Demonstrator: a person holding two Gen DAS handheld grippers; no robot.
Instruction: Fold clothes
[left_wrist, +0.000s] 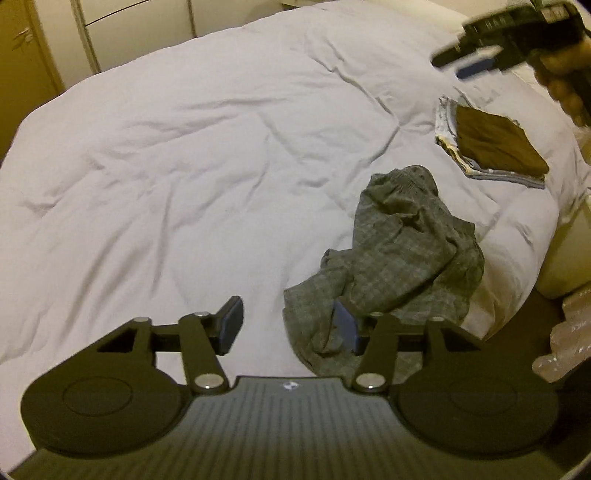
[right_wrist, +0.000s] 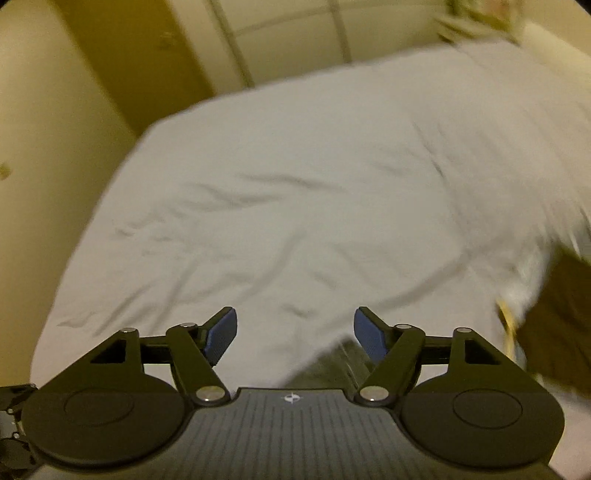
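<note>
A wide white duvet (left_wrist: 192, 155) covers the bed and serves as the landmark for everything else. Toward its right side, near the edge closest to the left wrist camera, lies a crumpled grey checked garment (left_wrist: 402, 254), bunched in loose folds and not yet flattened. Farther back on the duvet, beyond the garment and apart from it, sits a stack of folded clothes (left_wrist: 491, 144) with a brown piece on top and pale layers showing beneath. The left gripper (left_wrist: 290, 325) hovers over the duvet's near edge with its fingers spread wide and nothing between them; its right finger stands just at the garment's near hem, though whether it touches the cloth cannot be told. The right gripper (right_wrist: 295, 334) is also spread wide and empty above the duvet, well clear of the garment in its own blurred view, where the brown top of the stack shows at the right edge. From the left wrist view it appears raised over the duvet's far right corner, held by a hand (left_wrist: 565, 81).
</note>
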